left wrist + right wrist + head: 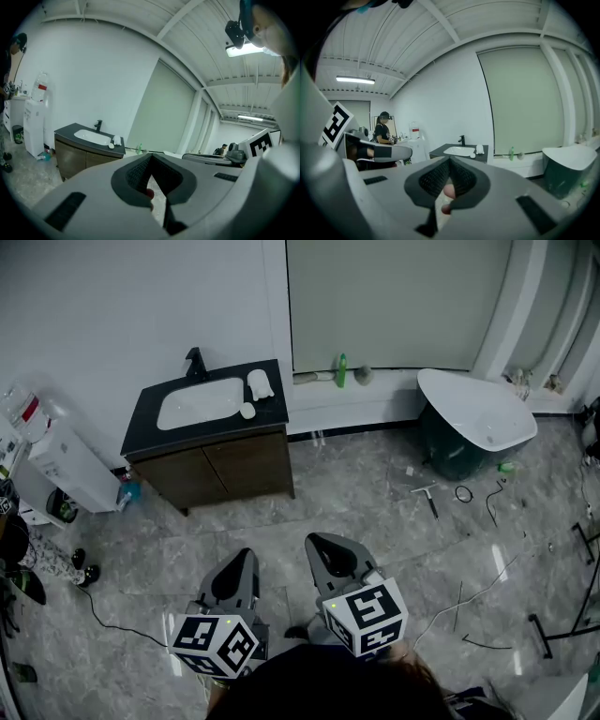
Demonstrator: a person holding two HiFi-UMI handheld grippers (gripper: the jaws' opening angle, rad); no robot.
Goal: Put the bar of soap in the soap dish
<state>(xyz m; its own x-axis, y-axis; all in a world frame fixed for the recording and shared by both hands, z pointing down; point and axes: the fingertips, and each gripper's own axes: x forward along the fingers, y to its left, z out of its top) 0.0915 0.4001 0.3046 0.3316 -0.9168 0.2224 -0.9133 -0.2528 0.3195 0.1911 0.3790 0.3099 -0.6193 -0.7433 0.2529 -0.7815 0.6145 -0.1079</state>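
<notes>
Bright light from the ceiling strip lamp (243, 49) leaves glare streaks on the glossy floor (497, 563) near the bathtub (478, 413); gripper views bulge, dark-cornered, foreground soft.

Left claw (151, 158) tips together, dark vanity (70, 159) with sink (89, 136) beyond, water dispenser (33, 129) left

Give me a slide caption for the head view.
Left gripper and right gripper, both shut, face a distant sink vanity.

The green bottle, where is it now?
Head view, upper middle: the green bottle stands on the wall ledge between the sink cabinet and the white tub.
</notes>
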